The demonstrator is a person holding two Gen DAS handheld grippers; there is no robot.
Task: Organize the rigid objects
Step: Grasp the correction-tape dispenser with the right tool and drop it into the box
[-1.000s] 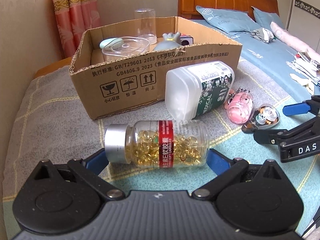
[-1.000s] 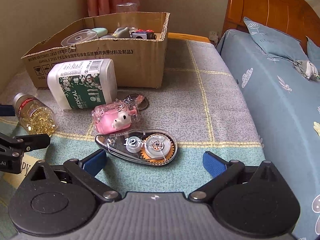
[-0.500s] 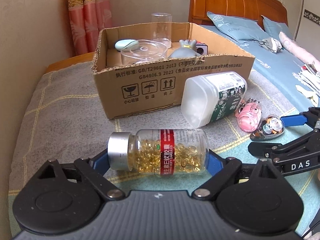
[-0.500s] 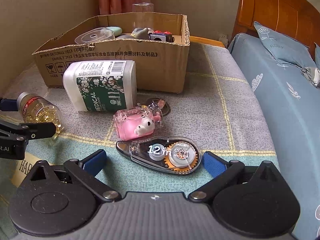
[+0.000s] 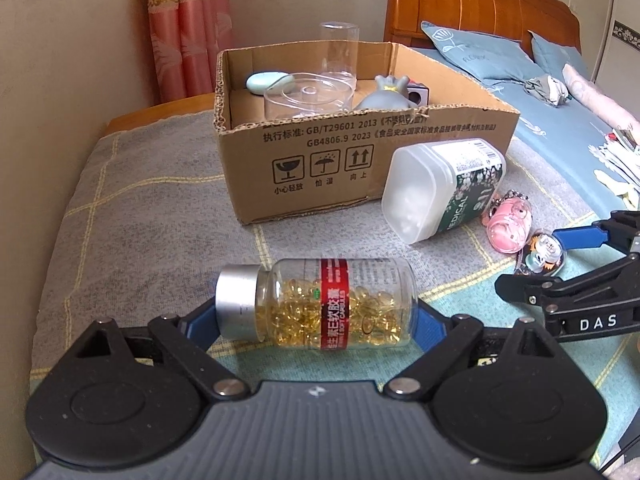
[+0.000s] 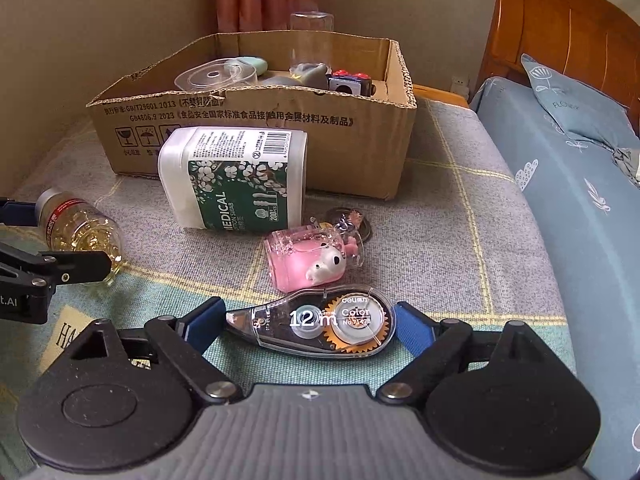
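The left claw [image 5: 316,320] squeezes the clear bottle of yellow capsules [image 5: 320,304]. The right claw [image 6: 306,326] pinches the clear correction-tape roller [image 6: 316,326]. At 12 o'clock, the white swab tub [image 6: 236,182] blocks the brown cardboard box [image 6: 260,120].

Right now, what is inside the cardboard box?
In the box are a clear round tub, a mint oval case, a tall clear cup, a grey figure and a dark cube. The near wall hides the bottom.

Checked grey blanket [image 5: 152,216] covers the surface. Pink curtain [image 5: 188,28] at 11 o'clock. Wooden headboard [image 5: 472,8] at 1 o'clock; blue pillow [image 5: 476,54] below it.
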